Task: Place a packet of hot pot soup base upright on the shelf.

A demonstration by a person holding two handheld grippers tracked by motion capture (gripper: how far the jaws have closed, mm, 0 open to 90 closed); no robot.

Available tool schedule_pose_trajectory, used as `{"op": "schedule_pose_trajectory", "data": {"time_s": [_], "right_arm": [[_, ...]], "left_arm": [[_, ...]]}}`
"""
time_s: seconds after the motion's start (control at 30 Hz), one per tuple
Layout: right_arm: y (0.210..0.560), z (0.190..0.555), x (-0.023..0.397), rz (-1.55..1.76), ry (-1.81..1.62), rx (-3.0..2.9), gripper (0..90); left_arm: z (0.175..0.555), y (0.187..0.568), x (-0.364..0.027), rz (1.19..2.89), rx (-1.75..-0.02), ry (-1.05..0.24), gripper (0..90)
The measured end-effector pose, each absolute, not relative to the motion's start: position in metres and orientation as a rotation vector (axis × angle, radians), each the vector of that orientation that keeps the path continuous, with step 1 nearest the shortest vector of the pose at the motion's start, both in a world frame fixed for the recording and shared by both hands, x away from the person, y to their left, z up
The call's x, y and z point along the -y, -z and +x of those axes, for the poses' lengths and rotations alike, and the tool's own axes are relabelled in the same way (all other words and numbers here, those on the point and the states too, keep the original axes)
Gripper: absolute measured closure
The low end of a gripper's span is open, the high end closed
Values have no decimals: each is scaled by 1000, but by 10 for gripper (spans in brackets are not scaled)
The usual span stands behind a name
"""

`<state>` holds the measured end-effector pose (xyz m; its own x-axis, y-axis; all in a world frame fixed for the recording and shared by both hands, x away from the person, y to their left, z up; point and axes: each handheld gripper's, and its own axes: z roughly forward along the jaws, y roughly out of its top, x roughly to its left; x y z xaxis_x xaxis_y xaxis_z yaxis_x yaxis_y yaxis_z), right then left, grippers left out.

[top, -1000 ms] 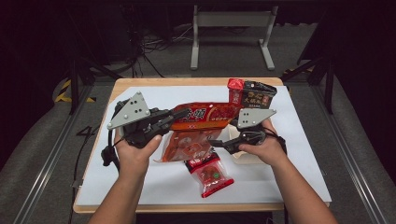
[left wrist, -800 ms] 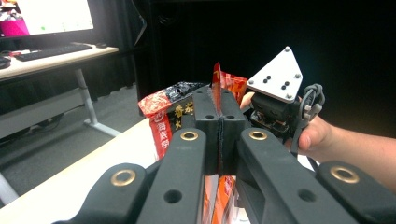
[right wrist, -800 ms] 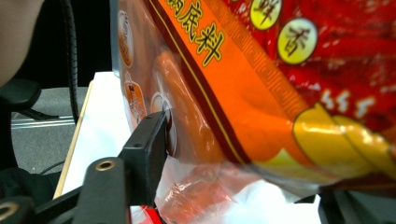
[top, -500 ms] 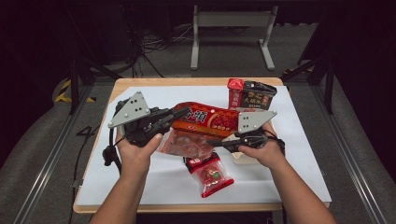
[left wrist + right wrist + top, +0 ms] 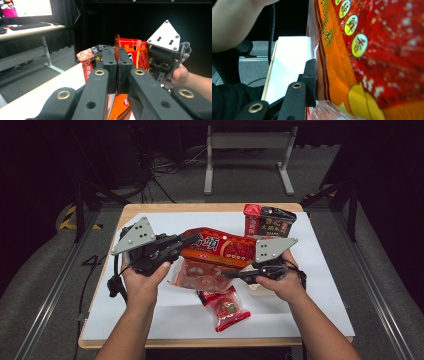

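A large red and orange snack bag (image 5: 225,247) hangs above the white mat between my two grippers. Its clear lower part (image 5: 197,276) shows small packets inside. My left gripper (image 5: 192,239) is shut on the bag's upper left edge. In the left gripper view the jaws (image 5: 116,58) pinch that thin edge, and the bag (image 5: 133,51) rises behind them. My right gripper (image 5: 234,272) has just been closing with the bag's lower right part between its jaws. In the right gripper view one finger (image 5: 311,75) presses the bag (image 5: 367,62); the other is hidden behind it.
Small red packets (image 5: 227,309) lie on the white mat (image 5: 320,290) just below the bag. A dark and red package (image 5: 267,222) stands at the back right. The table's front edge (image 5: 200,342) runs close to the forearms.
The right gripper's jaws came in and closed on the bag's lower part. The bag rose a little and tilted more upright. The left gripper kept its hold and place.
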<state>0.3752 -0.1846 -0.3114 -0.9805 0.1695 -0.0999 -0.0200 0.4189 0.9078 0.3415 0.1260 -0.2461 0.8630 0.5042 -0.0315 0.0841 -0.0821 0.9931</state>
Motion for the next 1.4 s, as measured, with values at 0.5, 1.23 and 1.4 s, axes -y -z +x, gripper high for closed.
{"op": "schedule_pose_trajectory", "data": {"time_s": [0.5, 1.23, 1.4], "right_arm": [[293, 378, 199, 299, -1555, -2502, 705], [255, 385, 245, 478, -1519, -2403, 705], [251, 387, 256, 518, -1522, -2370, 705]], "left_arm": [[348, 255, -136, 1675, -576, -428, 440], [357, 289, -174, 1723, -677, -480, 423], [359, 300, -182, 1740, -695, -496, 419]]}}
